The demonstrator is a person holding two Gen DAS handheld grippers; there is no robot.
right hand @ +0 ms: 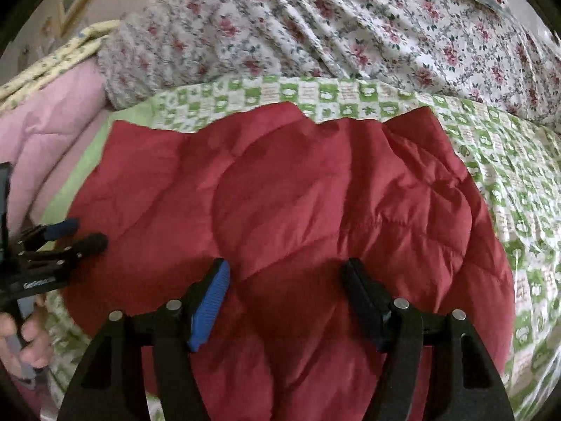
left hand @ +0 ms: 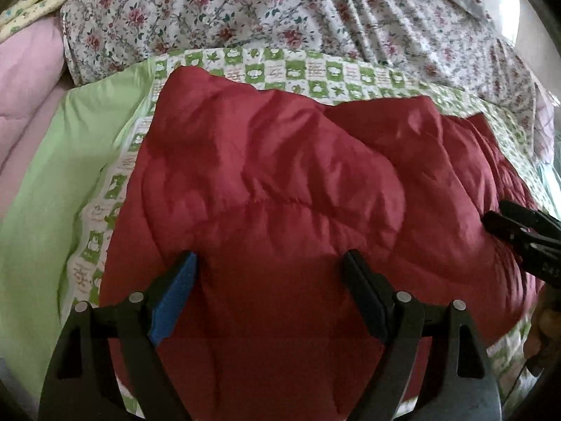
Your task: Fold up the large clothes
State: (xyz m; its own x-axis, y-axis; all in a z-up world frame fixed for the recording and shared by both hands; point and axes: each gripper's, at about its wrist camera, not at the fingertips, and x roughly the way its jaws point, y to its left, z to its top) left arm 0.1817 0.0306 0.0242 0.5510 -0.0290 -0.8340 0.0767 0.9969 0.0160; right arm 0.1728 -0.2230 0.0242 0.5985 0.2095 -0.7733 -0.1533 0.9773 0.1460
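Observation:
A dark red quilted garment [left hand: 280,175] lies spread and puffy on a green-and-white checked sheet [left hand: 315,73] on a bed. My left gripper [left hand: 270,256] hangs over the garment's near part, open, with only red fabric showing in the gap between its fingers. At the right edge of that view my right gripper [left hand: 498,214] reaches over the garment's right side. In the right wrist view the same garment [right hand: 298,182] fills the middle; my right gripper [right hand: 285,263] is open above it with nothing gripped. My left gripper [right hand: 84,234] sits open at the garment's left edge.
A floral duvet [left hand: 280,10] is bunched along the back. A pink quilt [left hand: 24,98] and a plain light-green cloth [left hand: 52,182] lie to the left. A hand [right hand: 24,336] holds the left gripper's handle. The checked sheet [right hand: 508,175] extends to the right.

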